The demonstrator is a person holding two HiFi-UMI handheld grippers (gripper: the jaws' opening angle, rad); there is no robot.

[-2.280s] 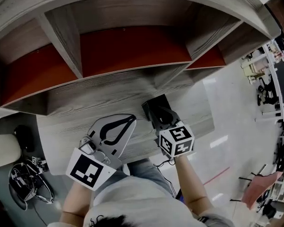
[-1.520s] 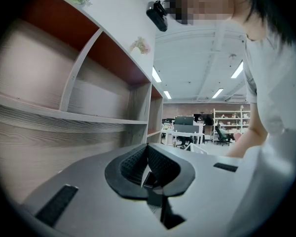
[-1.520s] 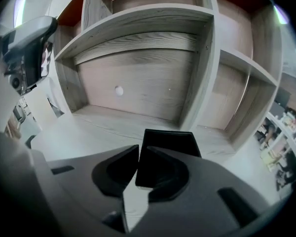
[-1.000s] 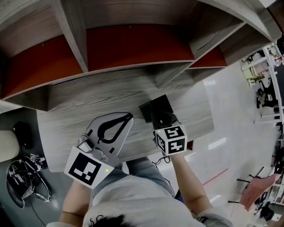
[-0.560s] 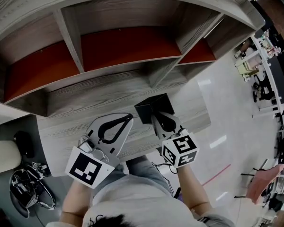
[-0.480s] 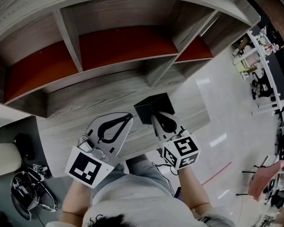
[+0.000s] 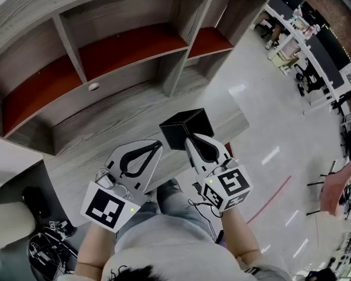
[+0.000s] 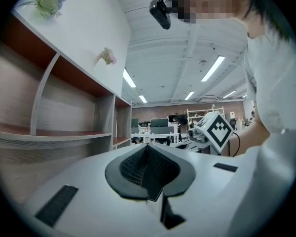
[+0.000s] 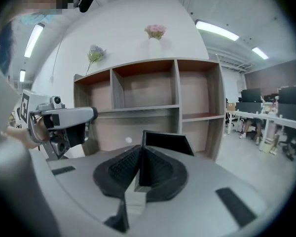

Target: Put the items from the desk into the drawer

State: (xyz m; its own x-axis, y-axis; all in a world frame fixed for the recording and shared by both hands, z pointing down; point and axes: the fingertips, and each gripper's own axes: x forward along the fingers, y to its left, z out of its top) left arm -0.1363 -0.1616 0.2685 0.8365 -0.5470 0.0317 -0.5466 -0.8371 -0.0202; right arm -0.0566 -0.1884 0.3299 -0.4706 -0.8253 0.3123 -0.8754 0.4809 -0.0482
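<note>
A small black box (image 7: 184,127) is held over the front of the grey wood desk (image 7: 99,134), pinched at one wall by my right gripper (image 7: 189,139), which is shut on it. In the right gripper view the box (image 9: 166,142) sticks out open-sided beyond my right gripper (image 9: 139,156). My left gripper (image 7: 158,146) hovers beside it to the left, shut with nothing in it; in the left gripper view its pads (image 8: 148,157) meet. No drawer shows in any view.
A shelf unit with red-lined compartments (image 7: 123,45) rises at the back of the desk, with a small white round fitting (image 7: 93,86) on its back panel. Glossy floor (image 7: 269,133) lies right of the desk. Cables and a chair base (image 7: 47,247) sit at lower left.
The head view has swung right, showing more floor. My right gripper has shifted a little with the black box still in it. The left gripper has stayed put.
</note>
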